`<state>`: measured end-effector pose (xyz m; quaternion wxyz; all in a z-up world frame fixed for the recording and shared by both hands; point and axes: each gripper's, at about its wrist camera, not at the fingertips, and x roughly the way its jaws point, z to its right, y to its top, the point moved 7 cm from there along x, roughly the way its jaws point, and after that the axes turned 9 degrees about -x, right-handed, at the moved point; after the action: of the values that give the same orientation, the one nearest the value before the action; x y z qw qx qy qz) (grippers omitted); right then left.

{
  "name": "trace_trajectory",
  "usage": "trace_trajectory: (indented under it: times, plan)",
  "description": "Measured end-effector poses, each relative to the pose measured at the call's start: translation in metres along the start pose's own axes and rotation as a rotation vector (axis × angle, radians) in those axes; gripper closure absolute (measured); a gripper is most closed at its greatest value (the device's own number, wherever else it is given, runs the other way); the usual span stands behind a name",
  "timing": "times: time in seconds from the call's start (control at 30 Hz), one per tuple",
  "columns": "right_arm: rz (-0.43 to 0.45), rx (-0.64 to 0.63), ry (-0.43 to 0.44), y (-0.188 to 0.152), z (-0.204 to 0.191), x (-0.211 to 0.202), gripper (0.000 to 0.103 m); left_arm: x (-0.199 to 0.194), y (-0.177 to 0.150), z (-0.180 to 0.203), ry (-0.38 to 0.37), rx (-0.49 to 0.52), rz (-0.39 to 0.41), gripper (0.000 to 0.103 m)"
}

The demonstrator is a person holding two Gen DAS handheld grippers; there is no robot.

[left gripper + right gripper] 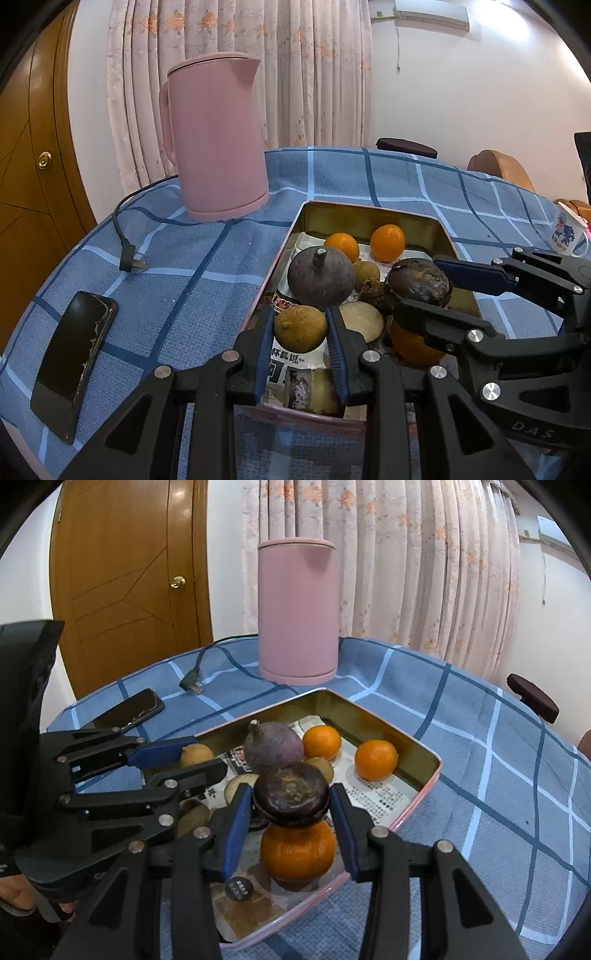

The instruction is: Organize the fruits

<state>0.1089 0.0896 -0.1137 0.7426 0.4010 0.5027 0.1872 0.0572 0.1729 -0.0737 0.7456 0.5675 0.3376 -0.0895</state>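
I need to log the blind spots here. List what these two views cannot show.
- Base of the big orange: right wrist view, hidden by its own bulk.
- Small brown fruits in the rectangular metal tin: right wrist view, half covered by the left gripper.
- Patterned white cup: left wrist view, cut by the edge.
- Newspaper print: too small to read.

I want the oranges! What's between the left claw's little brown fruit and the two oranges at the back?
The big purple fruit sits between the brown fruit and the oranges, seen in the left wrist view.
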Motion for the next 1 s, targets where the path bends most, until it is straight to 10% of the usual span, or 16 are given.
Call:
trace_trajectory:
  times: [0.33, 0.6, 1.0]
  plan:
    - [0.003, 0.018, 0.025, -0.003, 0.0, -0.005, 0.034, -0.003, -0.004, -0.003, 0.006, 0.002, -0.013, 0.072]
    - [0.06, 0.054, -0.011, 0.0, 0.01, -0.031, 0.008, -0.012, -0.007, 0.003, -0.012, 0.012, -0.016, 0.044]
    - [0.13, 0.124, -0.124, -0.017, 0.035, -0.086, 0.001, -0.041, 0.002, 0.009, 0.0, 0.026, 0.058, 0.03]
